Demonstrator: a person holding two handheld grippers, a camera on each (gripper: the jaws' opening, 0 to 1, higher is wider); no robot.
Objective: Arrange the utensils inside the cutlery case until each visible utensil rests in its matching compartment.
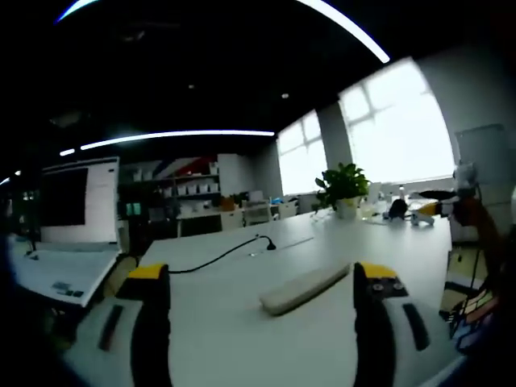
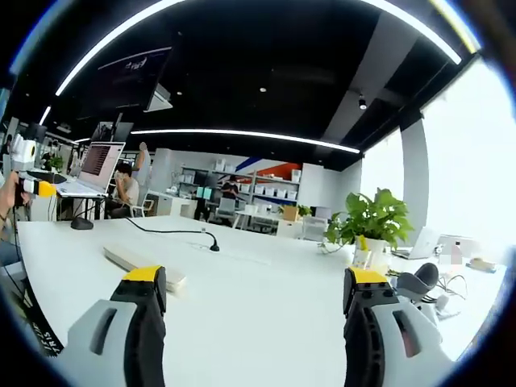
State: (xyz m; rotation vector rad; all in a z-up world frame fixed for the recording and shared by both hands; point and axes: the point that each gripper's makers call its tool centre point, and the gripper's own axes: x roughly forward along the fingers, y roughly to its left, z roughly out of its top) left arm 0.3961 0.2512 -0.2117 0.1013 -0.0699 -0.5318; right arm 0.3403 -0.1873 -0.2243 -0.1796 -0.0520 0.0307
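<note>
I have both tongs held level above a white desk [image 1: 242, 322], looking out across it into an office. In the left gripper view my left tongs [image 1: 262, 278] are released, the two yellow-tipped jaws standing wide apart at 7 and 5 o'clock with nothing between them. Just ahead of them, toward 6 o'clock of the view, lies a long pale flat case [image 1: 305, 288] on the desk, slanted from lower left to upper right (I take it for the cutlery case, though I cannot tell whether it is shut or what is in it). A black cable [image 1: 218, 258] runs across the desk beyond it. A potted plant [image 1: 342, 189] stands at 2 o'clock by the windows. At 3 o'clock the other tongs [image 1: 431, 210] come in, yellow tip pointing left, held by a hand.

In the right gripper view my right tongs [image 2: 254, 282] are likewise released, jaws parted and empty. The case [image 2: 141, 264] lies at 8 o'clock, just beyond the left jaw, apart from it. The cable [image 2: 173, 232] runs behind it, the plant [image 2: 369, 226] sits at 3 o'clock, and a laptop [image 2: 93, 169] stands at 10 o'clock
</note>
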